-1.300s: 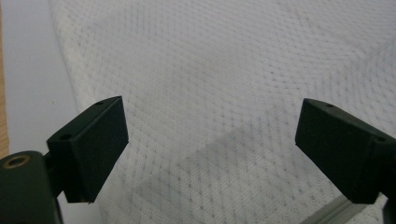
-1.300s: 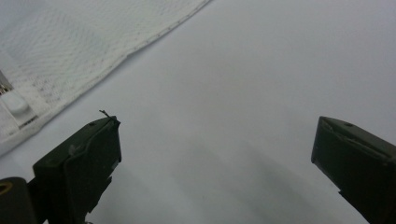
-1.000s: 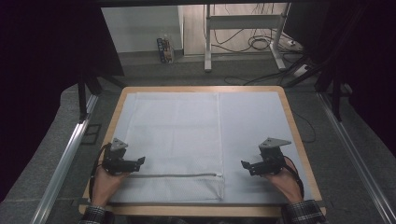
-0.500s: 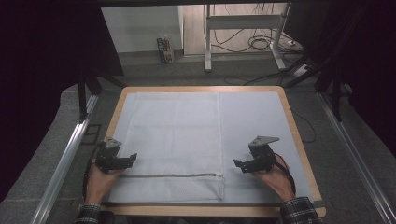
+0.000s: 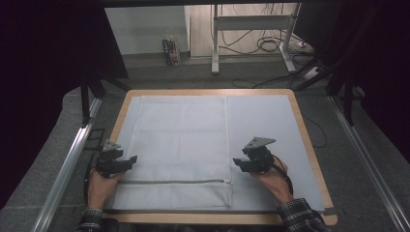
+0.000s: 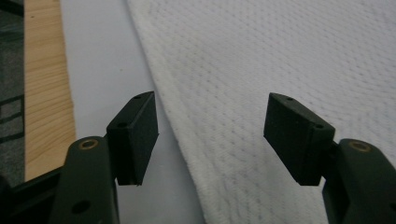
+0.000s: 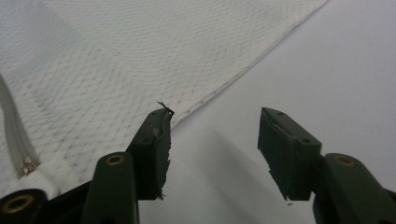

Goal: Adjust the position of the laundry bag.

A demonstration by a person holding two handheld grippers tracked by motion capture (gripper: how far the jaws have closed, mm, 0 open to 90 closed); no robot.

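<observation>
A white mesh laundry bag [image 5: 179, 145] lies flat on the table, with a grey zipper [image 5: 171, 182] running across its near end. My left gripper [image 5: 129, 159] is open at the bag's left edge; in the left gripper view that edge of the bag [image 6: 280, 70] runs between the jaws. My right gripper [image 5: 238, 162] hovers open just right of the bag's right edge. In the right gripper view the bag [image 7: 140, 60] lies left of the jaws, with the zipper pull [image 7: 29, 164] at lower left. Neither gripper holds anything.
A pale grey mat [image 5: 270, 125] covers the wooden table [image 5: 302, 130], whose rim shows around it. Metal rails [image 5: 67, 164] run along both sides of the table. A desk frame and cables [image 5: 261, 43] stand on the floor beyond.
Both hands have moved forward and slightly inward over the table. The left gripper now sits at the bag's left edge, and the right one has come closer to its right edge.
</observation>
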